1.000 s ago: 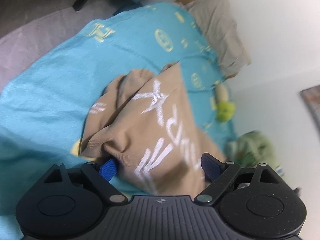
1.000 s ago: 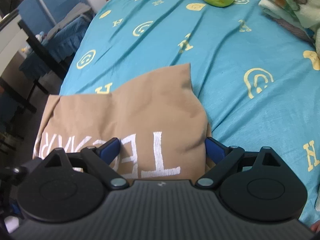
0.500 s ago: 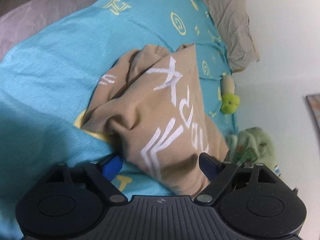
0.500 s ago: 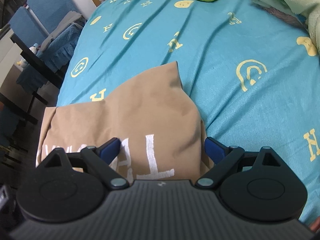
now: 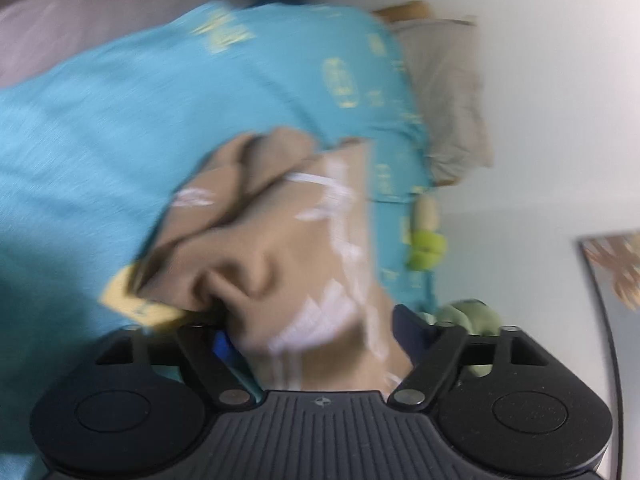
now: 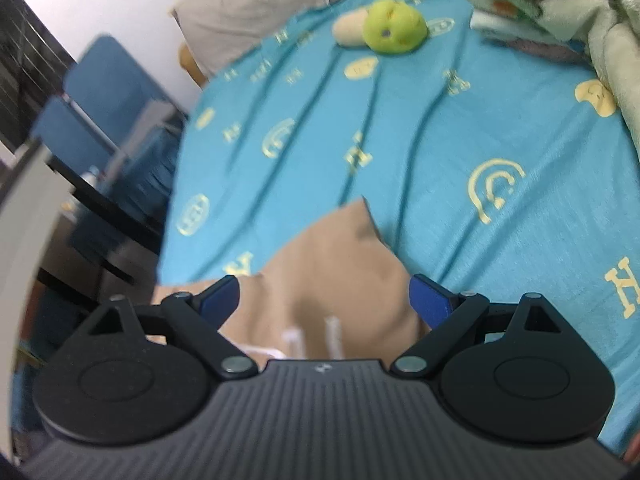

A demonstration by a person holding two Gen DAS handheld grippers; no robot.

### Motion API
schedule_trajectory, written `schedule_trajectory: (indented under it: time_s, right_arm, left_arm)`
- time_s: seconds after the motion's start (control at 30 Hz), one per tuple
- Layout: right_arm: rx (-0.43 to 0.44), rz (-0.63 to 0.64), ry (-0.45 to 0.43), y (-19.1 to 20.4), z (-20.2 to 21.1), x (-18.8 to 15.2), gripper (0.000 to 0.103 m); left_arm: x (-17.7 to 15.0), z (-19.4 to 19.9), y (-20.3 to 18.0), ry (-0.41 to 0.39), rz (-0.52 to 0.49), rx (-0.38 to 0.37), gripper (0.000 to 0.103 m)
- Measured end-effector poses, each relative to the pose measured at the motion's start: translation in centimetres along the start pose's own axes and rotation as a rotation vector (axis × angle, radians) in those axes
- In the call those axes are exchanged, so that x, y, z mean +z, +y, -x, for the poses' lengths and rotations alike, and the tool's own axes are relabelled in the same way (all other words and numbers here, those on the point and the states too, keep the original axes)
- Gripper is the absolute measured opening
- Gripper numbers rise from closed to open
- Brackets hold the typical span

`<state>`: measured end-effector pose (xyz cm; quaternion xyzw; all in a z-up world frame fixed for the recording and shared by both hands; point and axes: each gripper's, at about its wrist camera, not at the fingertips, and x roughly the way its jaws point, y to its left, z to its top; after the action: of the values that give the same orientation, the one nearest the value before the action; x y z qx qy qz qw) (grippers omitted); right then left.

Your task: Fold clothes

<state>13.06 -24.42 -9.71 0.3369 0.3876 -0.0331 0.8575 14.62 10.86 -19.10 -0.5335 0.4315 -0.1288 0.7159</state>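
Two wrist views of a tan shirt on a teal bed sheet.
Left view, blurred: left tool (image 5: pixel 312 330) spread apart around bunched tan shirt (image 5: pixel 280 240) at centre. Right view: right tool (image 6: pixel 324 296) released above the shirt's corner, lower centre; teal bed sheet (image 6: pixel 420 128) fills the frame.

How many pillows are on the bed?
1: a beige pillow at the head of the bed, against the wall. The blanket may hide others.

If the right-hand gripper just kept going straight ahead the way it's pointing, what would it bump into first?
Most likely the tan shirt, which lies between the open fingers of the right gripper. Past it comes the blue bedsheet, then the green plush toy. Depth is hard to judge here.
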Motion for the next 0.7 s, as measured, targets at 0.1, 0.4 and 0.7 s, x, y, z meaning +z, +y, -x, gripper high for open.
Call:
schedule_trajectory:
  time_s: [0.1,0.4,0.7]
  right_arm:
    - [0.069,-0.053,-0.017,0.1,1.2,0.0,0.093]
    - [0.245,-0.245,0.158,0.0,0.8,-2.6,0.093]
    - [0.392,-0.528,0.335,-0.9,-2.7,-5.2,0.094]
  left_arm:
    - [0.2,-0.4,-0.1,-0.008,0.01,-0.007,0.073]
    - [-0.8,-0.6,-1.5,-0.042,-0.089,0.049,0.041]
    - [-0.7,0.2,-3.1,-0.082,-0.116,-0.052,0.027]
